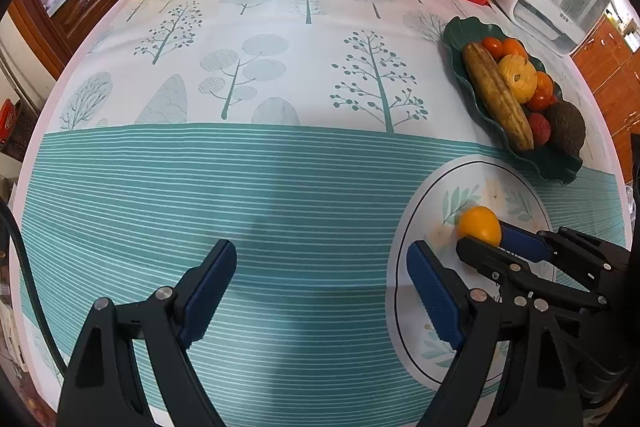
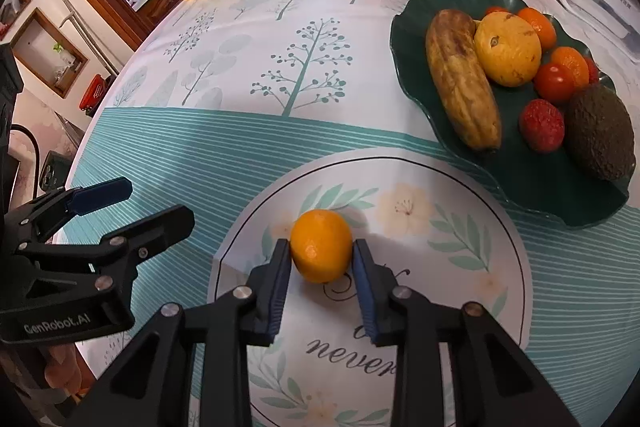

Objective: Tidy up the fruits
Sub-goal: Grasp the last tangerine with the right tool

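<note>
The step in hand seems to be the moving of one small orange [image 2: 321, 245] between two dishes: the right gripper [image 2: 321, 251] is closed on it, one blue pad touching each side of the fruit, and the orange sits on or just above the white flower-printed plate [image 2: 472, 307], near the middle of it; I cannot tell if it is already lifted. From this orange, the dark green leaf-shaped dish [image 2: 532, 183] lies at about two o'clock in the right wrist view, just beside the white plate. It already holds a long brownish fruit [image 2: 460, 83], a big yellow fruit [image 2: 508, 49], several small orange and red fruits and a dark avocado [image 2: 600, 131]. Since only one fruit is on the white plate, I cannot judge surely which dish is the goal. The left gripper [image 1: 320, 291] hangs over the striped tablecloth [image 1: 280, 187] with its fingers wide apart and nothing between them; from the orange it is at about nine o'clock. The next move calls for a steady hold, because the fruit is round and may roll out of the pads. If the fruit goes to the green dish, it needs a free place at the near side, away from the avocado.
</note>
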A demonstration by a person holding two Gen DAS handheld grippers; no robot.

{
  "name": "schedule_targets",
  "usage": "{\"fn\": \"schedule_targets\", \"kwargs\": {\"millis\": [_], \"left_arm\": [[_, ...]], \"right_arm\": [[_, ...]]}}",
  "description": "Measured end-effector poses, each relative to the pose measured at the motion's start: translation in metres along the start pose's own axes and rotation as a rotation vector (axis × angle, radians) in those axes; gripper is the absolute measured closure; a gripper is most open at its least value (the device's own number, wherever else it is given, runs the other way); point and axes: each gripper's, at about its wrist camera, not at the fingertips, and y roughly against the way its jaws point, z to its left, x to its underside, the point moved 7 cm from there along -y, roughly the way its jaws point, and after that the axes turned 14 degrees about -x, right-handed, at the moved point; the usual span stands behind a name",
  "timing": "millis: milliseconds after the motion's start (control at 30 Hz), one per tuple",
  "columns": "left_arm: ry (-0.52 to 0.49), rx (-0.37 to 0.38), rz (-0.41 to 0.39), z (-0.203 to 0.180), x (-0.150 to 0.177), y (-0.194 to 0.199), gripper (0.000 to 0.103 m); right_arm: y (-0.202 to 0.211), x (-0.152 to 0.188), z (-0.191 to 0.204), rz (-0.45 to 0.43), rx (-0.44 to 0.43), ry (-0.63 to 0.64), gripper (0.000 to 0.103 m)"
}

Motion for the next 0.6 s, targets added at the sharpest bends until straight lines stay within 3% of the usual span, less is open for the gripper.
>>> {"fn": "schedule_targets", "kwargs": {"millis": [600], "left_arm": [[-0.036, -0.008, 0.005, -0.010, 0.007, 0.005, 0.017]], "right_arm": [[0.020, 0.010, 0.000, -0.023, -0.048, -0.036, 0.073]]}}
